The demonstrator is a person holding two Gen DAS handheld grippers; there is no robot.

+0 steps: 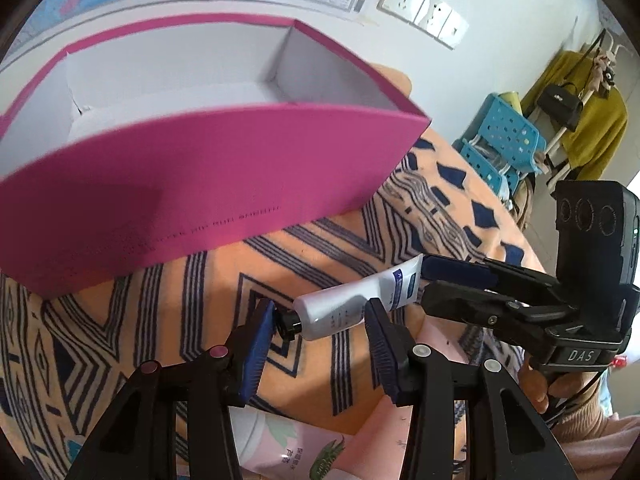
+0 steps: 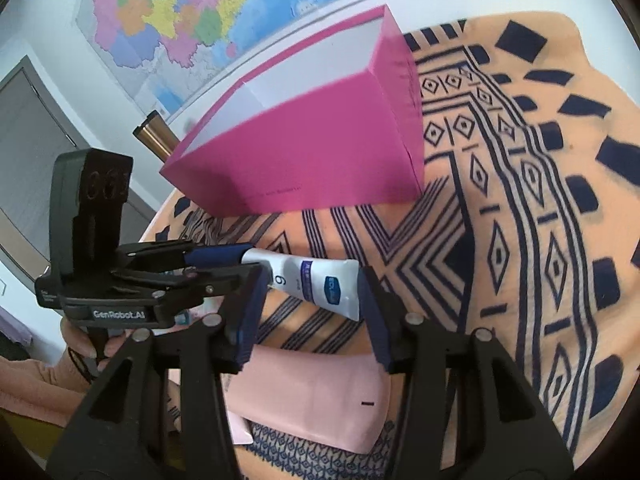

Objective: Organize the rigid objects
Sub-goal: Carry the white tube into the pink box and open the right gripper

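A white tube with a black cap and blue label (image 1: 356, 304) lies on the patterned orange cloth, between both grippers. My left gripper (image 1: 320, 344) is open around its cap end; the tube sits between the blue pads without visible contact. My right gripper (image 2: 310, 308) is open around the tube's flat crimped end (image 2: 320, 280). In the left wrist view the right gripper's fingers (image 1: 460, 276) flank that end. An open pink box with a white inside (image 1: 192, 152) stands just beyond the tube; it also shows in the right wrist view (image 2: 312, 152).
A pale pink tube with a leaf print (image 1: 280, 444) lies under my left gripper. A flat pink object (image 2: 320, 396) lies under my right gripper. A bronze cylinder (image 2: 154, 136) stands behind the box. Blue stools (image 1: 504, 140) and a coat rack stand past the table edge.
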